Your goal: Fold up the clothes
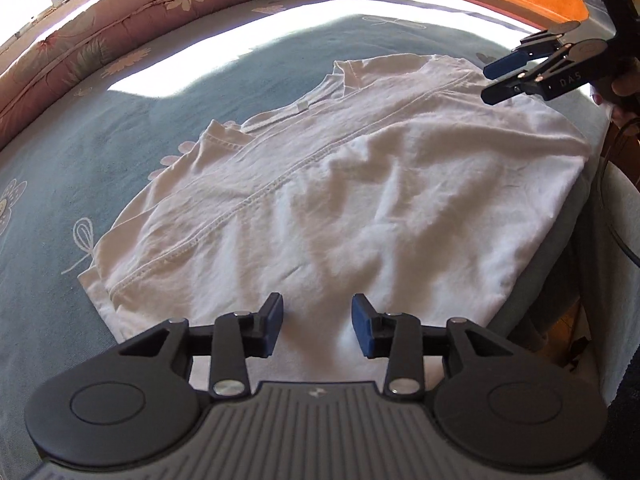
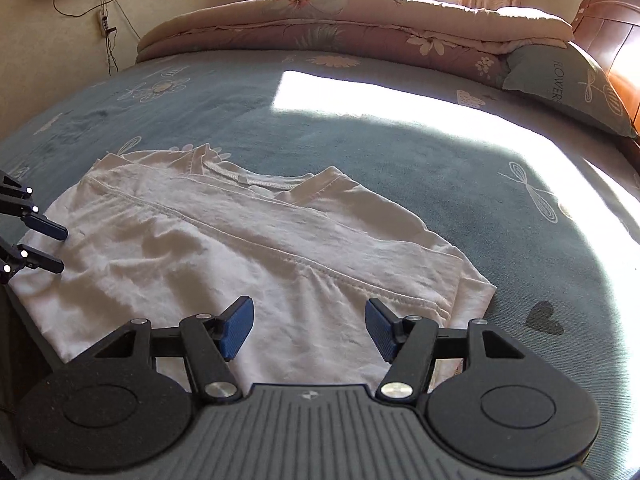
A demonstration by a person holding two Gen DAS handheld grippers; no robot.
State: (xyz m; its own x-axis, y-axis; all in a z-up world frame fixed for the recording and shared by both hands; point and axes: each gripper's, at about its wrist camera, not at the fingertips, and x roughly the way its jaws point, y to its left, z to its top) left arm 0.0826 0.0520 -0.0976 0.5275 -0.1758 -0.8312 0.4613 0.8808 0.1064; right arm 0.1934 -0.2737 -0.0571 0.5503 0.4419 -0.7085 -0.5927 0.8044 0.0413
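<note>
Your left gripper [image 1: 317, 330] hangs with its jaws apart and nothing between them, just above the near edge of the white T-shirt [image 1: 340, 184]. Your right gripper [image 2: 310, 330] stands wider apart, also empty, over the shirt's other end. The shirt lies ahead of both grippers on the blue bedspread [image 2: 360, 120], already folded once along its length, with a stitched hem running across the top layer and the collar on the far side.

The next fold likely wants each gripper to come down on a near corner. Pinch both layers together, lift level, and carry them across evenly so the hem stays straight.

The shirt sits close to the bed's near edge, so avoid dragging it toward you. Beyond it the bedspread lies open as far as the rolled quilt [image 2: 360, 20] and the pillow [image 2: 568, 88].
</note>
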